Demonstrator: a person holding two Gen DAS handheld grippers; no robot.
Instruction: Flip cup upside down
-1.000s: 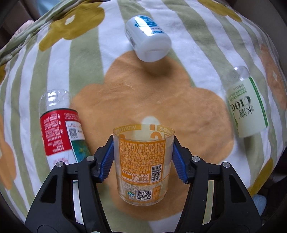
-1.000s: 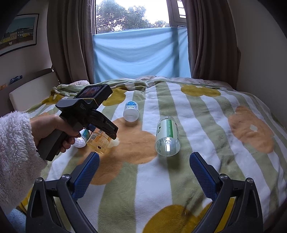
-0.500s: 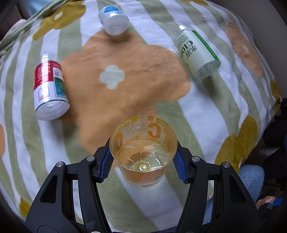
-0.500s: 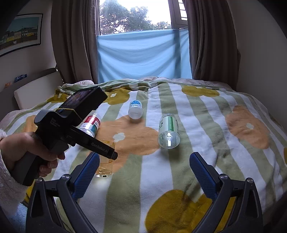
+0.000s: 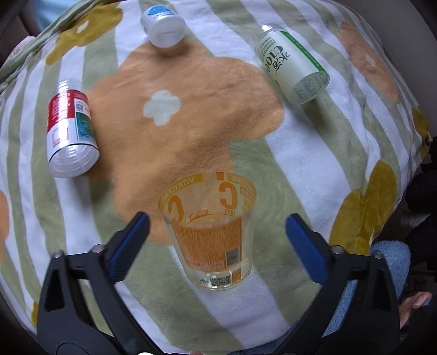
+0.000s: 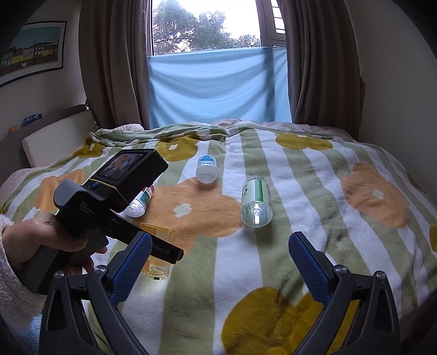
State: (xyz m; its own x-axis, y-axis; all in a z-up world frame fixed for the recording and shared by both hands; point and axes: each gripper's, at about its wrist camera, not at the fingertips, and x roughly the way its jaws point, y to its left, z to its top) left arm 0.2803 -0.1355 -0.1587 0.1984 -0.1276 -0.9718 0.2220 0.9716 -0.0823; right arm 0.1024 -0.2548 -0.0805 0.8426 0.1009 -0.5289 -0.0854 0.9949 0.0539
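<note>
A clear cup with orange print (image 5: 211, 232) stands upright, mouth up, on the striped flower blanket (image 5: 191, 123) near the bed's front edge. My left gripper (image 5: 217, 240) is open, its blue fingers (image 5: 128, 243) on either side of the cup with a gap on both sides, not touching it. In the right wrist view the cup (image 6: 159, 251) is partly hidden behind the left gripper's body (image 6: 109, 196). My right gripper (image 6: 221, 262) is open and empty, low over the blanket's front part.
Three cups lie on their sides on the blanket: a red-labelled one (image 5: 69, 128) at left, a white and blue one (image 5: 162, 26) at the back, a green-labelled one (image 5: 292, 62) at right. The bed's front edge is just below the orange cup.
My left gripper carried the orange cup toward the bed's front edge, set it down upright, then opened and let go. The right gripper stayed nearly still.
</note>
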